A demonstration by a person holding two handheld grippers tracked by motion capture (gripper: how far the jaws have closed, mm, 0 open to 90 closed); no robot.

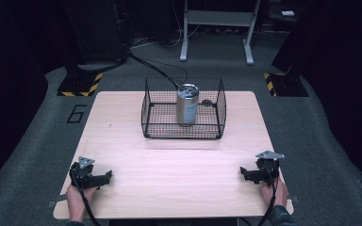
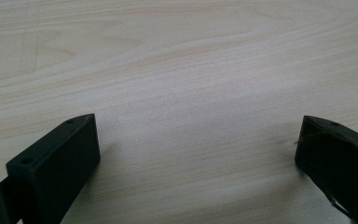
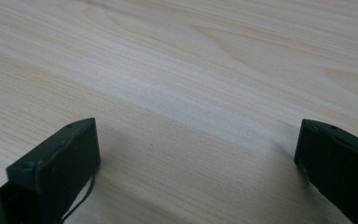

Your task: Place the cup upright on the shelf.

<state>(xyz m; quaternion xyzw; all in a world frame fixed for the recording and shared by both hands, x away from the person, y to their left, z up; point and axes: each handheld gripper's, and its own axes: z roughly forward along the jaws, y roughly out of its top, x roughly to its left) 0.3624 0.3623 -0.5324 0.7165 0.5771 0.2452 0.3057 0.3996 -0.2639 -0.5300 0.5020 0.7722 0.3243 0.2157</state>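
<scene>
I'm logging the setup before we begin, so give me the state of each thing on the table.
Silver metal can: upright inside the basket, untouched.
Black wire basket: upright, open-topped, at the table's far middle.
Left gripper: open, empty, resting near the table's front edge.
Right gripper: open, empty, likewise.

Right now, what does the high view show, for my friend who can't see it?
A silver can stands upright inside a black wire basket on a wooden table. Nearer, the left gripper and right gripper rest on the table.
</scene>
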